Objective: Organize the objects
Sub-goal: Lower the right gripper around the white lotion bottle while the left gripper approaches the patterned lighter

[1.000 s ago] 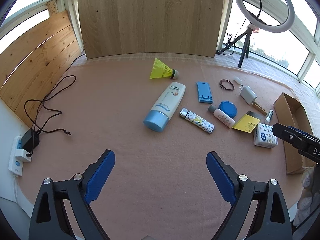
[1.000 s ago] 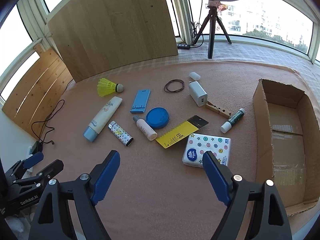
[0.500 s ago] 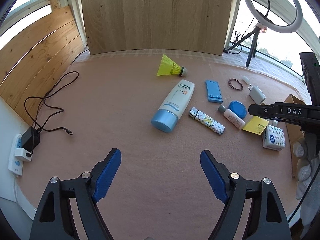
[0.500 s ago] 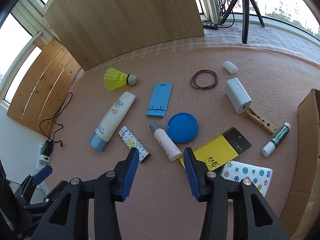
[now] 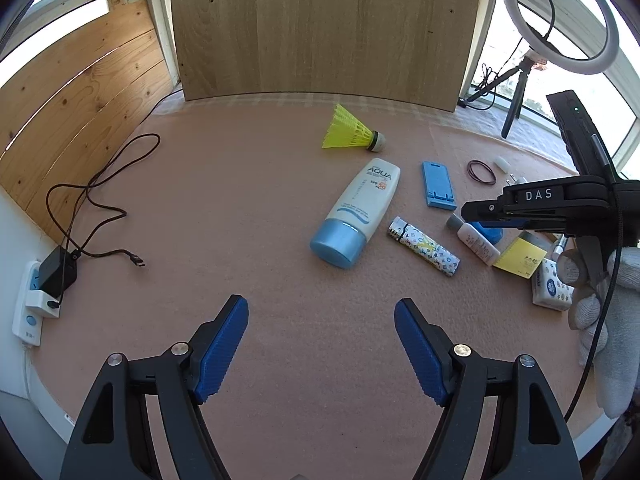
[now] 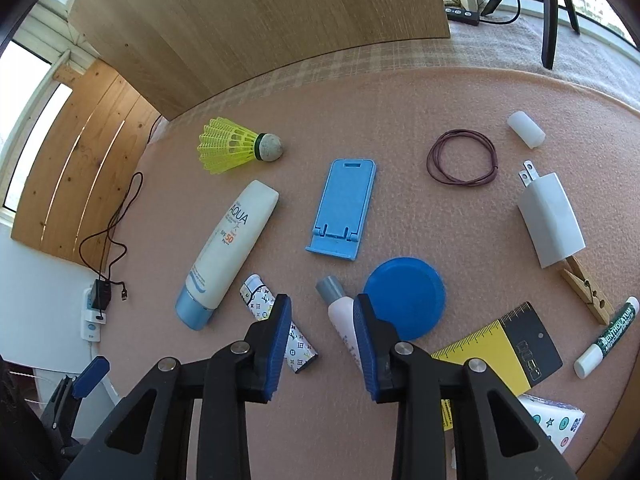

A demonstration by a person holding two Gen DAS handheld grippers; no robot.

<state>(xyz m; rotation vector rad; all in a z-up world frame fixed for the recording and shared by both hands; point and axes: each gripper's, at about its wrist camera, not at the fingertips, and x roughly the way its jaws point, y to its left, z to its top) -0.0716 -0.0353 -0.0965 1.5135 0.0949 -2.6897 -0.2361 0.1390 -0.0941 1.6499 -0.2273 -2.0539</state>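
Bottle, one small one, lies mid-desk, touching the blue lid; my right tongs, just closing, hover unclenched above it. Left tongs gape over bare near desk.

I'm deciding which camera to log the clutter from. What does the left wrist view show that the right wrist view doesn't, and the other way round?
Only the left wrist view shows the ring light and the gloved hand carrying the right gripper.

Only the right wrist view shows the clothespin and the whole ruler.

Both show the shuttlecock, sunscreen tube, blue phone stand, patterned lighter and hair tie.
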